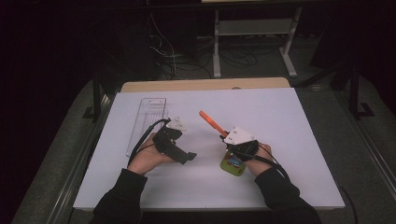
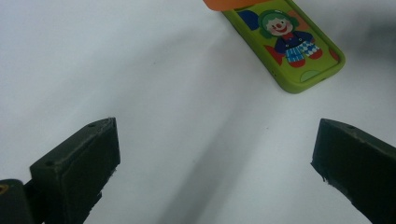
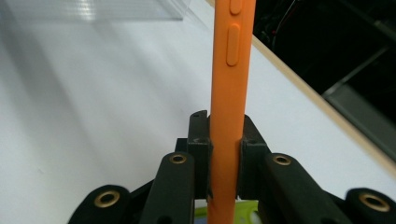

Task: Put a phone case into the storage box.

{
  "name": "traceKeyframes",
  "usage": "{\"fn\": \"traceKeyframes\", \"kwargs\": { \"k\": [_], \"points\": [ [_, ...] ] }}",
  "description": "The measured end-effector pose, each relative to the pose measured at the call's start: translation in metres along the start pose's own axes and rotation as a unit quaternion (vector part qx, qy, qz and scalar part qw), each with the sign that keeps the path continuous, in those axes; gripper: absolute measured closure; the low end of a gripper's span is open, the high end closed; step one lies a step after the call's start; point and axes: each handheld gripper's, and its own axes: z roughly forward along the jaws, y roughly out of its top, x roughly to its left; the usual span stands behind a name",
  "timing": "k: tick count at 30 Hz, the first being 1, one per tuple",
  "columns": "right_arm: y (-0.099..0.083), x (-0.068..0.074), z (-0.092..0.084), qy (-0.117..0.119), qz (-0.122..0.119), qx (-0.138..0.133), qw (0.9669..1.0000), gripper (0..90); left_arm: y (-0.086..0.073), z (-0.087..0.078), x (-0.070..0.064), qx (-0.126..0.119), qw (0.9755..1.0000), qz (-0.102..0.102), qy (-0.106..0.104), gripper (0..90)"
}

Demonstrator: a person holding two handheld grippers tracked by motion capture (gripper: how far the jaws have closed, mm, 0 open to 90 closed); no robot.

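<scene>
White tabletop fills the high view; the right gripper (image 1: 223, 134) grasps an orange phone case (image 1: 210, 122) pointing to eleven o'clock, above a green phone case (image 1: 232, 164). Left gripper view: left gripper (image 2: 215, 154) released, the green case at one o'clock. Right gripper view: jaws clenched on the orange case's thin edge; it looks light, flexible, best held low.

Bright tabletop, dark surroundings, soft shadows

- two phone cases: one orange case (image 1: 211, 122), one green clown case (image 1: 232, 164)
- one clear tray (image 1: 147, 122)
- two grippers: left gripper (image 1: 183, 155), right gripper (image 1: 223, 136)
</scene>
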Motion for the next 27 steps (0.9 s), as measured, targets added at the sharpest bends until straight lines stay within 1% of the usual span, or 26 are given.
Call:
{"fn": "traceKeyframes", "kwargs": {
  "k": [2,3,5,6,8,9,10,11,13,15,16,17,18,19,21,22,24,26,27],
  "points": [
    [0.0,-0.005,-0.001,0.014,0.037,-0.002,0.9992,77.7,0.0,0.0,0.0,0.0,1.0,0.0,0.001,0.2],
    [0.0,-0.007,-0.002,0.019,0.049,-0.005,0.9986,77.7,0.0,0.0,0.0,0.0,1.0,-0.001,0.001,0.1],
    [-0.002,-0.012,-0.002,0.032,0.078,-0.009,0.9964,77.7,0.0,0.0,0.0,0.0,1.0,-0.003,0.002,0.1],
    [-0.002,-0.013,-0.002,0.035,0.086,-0.009,0.9956,77.7,0.0,0.0,0.0,0.001,1.0,-0.003,0.002,0.1],
    [-0.004,-0.018,-0.002,0.049,0.111,-0.01,0.9926,77.7,0.0,0.0,0.0,0.0,1.0,-0.003,0.003,0.2],
    [-0.005,-0.02,-0.002,0.054,0.119,-0.011,0.9914,77.7,-0.001,0.001,0.001,-0.002,1.0,-0.001,0.003,0.2],
    [-0.006,-0.021,-0.002,0.057,0.127,-0.01,0.9902,77.8,0.0,0.0,0.0,0.0,1.0,-0.005,0.003,0.2],
    [-0.007,-0.022,-0.001,0.067,0.149,-0.01,0.9866,77.8,0.0,0.001,0.0,-0.001,1.0,-0.005,0.003,0.2],
    [-0.008,-0.025,-0.001,0.078,0.178,-0.012,0.9809,77.8,0.0,0.0,0.0,-0.003,1.0,-0.007,0.004,0.2],
    [-0.009,-0.027,0.0,0.083,0.196,-0.017,0.9769,77.8,-0.001,0.0,0.001,-0.004,1.0,-0.007,0.006,0.1],
    [-0.01,-0.028,0.0,0.087,0.212,-0.019,0.9732,77.9,-0.001,0.0,0.001,-0.004,1.0,-0.006,0.006,0.1],
    [-0.011,-0.03,0.0,0.089,0.22,-0.02,0.9712,77.9,-0.001,0.0,0.002,-0.003,1.0,-0.005,0.006,0.1],
    [-0.011,-0.03,0.0,0.093,0.232,-0.02,0.9681,77.9,-0.001,0.0,0.002,-0.005,0.9999,-0.007,0.006,0.2],
    [-0.012,-0.031,0.0,0.094,0.241,-0.021,0.9657,77.9,-0.001,-0.001,0.002,-0.004,0.9999,-0.009,0.007,0.1],
    [-0.014,-0.032,0.001,0.094,0.25,-0.02,0.9635,78.0,-0.001,-0.001,0.002,-0.005,0.9999,-0.01,0.009,0.1],
    [-0.015,-0.032,0.001,0.096,0.255,-0.019,0.9618,77.9,-0.001,-0.001,0.002,-0.006,0.9999,-0.01,0.009,0.1],
    [-0.016,-0.033,0.001,0.097,0.26,-0.02,0.9606,77.9,-0.001,-0.001,0.003,-0.007,0.9999,-0.009,0.01,0.1],
    [-0.016,-0.033,0.001,0.096,0.259,-0.02,0.9609,77.9,-0.001,-0.002,0.004,-0.011,0.9998,-0.012,0.01,0.1],
    [-0.016,-0.033,0.001,0.097,0.259,-0.021,0.9609,78.0,0.0,-0.002,0.005,-0.019,0.9996,-0.018,0.007,0.1]
  ]
}}
